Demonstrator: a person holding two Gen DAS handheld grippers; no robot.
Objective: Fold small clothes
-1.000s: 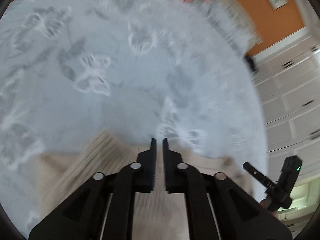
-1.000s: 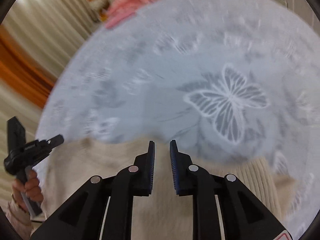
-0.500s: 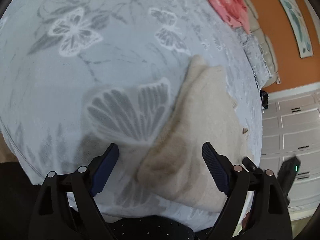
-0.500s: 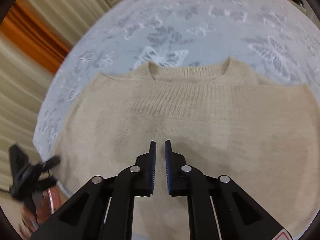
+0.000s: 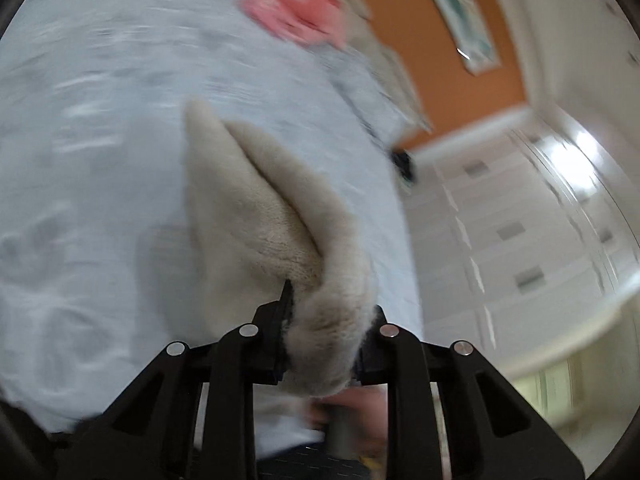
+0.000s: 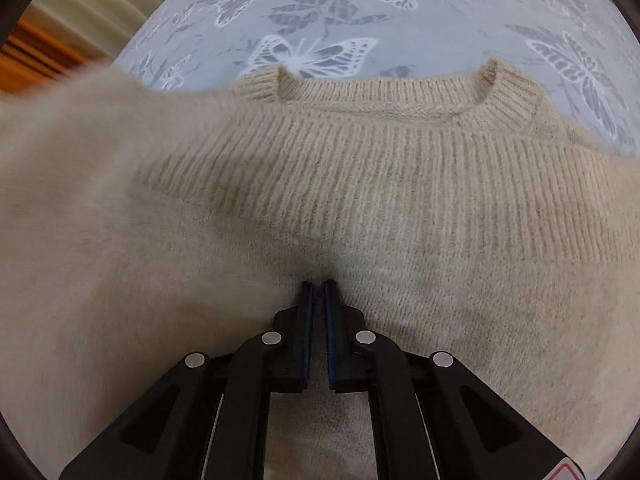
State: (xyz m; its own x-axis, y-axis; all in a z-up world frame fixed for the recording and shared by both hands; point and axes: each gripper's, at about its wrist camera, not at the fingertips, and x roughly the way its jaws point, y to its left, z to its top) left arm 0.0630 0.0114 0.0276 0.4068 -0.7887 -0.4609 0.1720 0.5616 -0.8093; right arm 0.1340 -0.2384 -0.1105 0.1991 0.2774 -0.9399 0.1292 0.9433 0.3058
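Observation:
A beige knit sweater lies on a pale blue bedspread with butterfly print, neckline at the far side. My right gripper is shut, its tips resting on the sweater's middle; nothing shows between them. My left gripper is shut on a bunched edge of the sweater and holds it lifted off the bedspread. In the right wrist view, a blurred flap of the sweater rises at the left.
A pink garment lies at the far end of the bed. White drawer cabinets and an orange wall stand to the right. Cream curtains hang at the left in the right wrist view.
My left gripper was open around the sweater's edge; it has closed on it and lifted it. My right gripper has moved closer onto the sweater's middle, still shut.

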